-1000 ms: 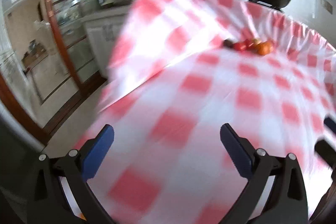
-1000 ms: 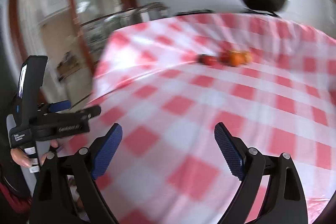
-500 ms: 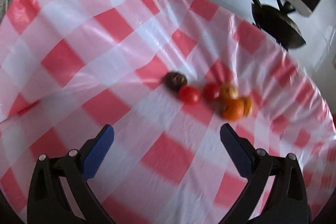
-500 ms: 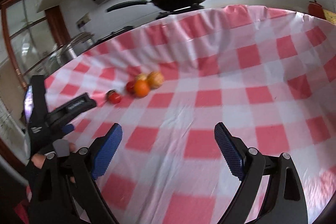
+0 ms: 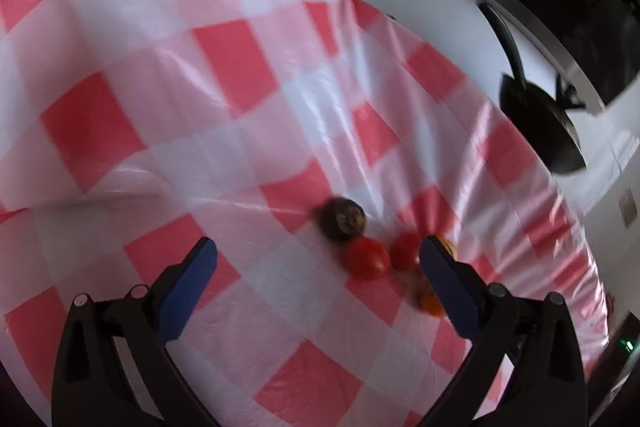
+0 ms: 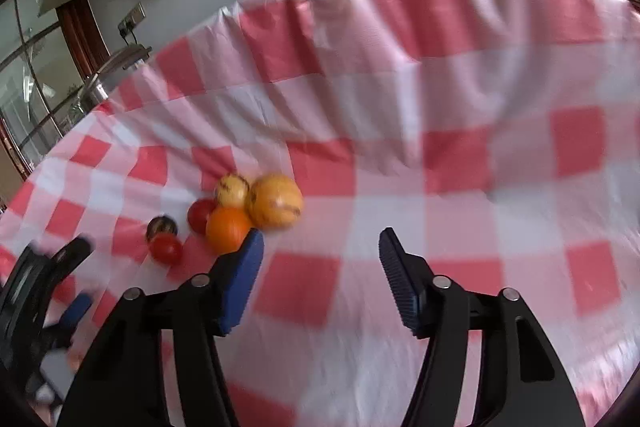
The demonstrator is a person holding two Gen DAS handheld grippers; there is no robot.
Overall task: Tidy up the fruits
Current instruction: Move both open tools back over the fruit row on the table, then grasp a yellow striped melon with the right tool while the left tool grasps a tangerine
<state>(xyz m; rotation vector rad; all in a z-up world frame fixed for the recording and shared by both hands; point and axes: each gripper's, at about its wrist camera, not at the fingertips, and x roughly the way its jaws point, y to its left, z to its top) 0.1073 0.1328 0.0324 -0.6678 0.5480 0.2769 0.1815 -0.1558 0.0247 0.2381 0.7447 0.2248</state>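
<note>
The right wrist view alone shows the two yellow fruits (image 6: 275,201) behind the orange (image 6: 228,229), clustered with the tomatoes (image 5: 366,258) and a dark fruit (image 5: 340,219) on the checked surface (image 6: 460,167). Bare cloth lies to the cluster's right. Left gripper (image 5: 318,267) and right gripper (image 6: 320,255) hold jaws spread, empty.

In the left wrist view, the left claw's (image 5: 318,255) right finger (image 5: 448,279) hides most of the orange (image 5: 431,303) and the yellow fruit (image 5: 448,245) behind it. Motion blur smears the dark fruit (image 5: 340,219). In the right view, the left claw (image 6: 44,291) is blurred and cut by the edge.
</note>
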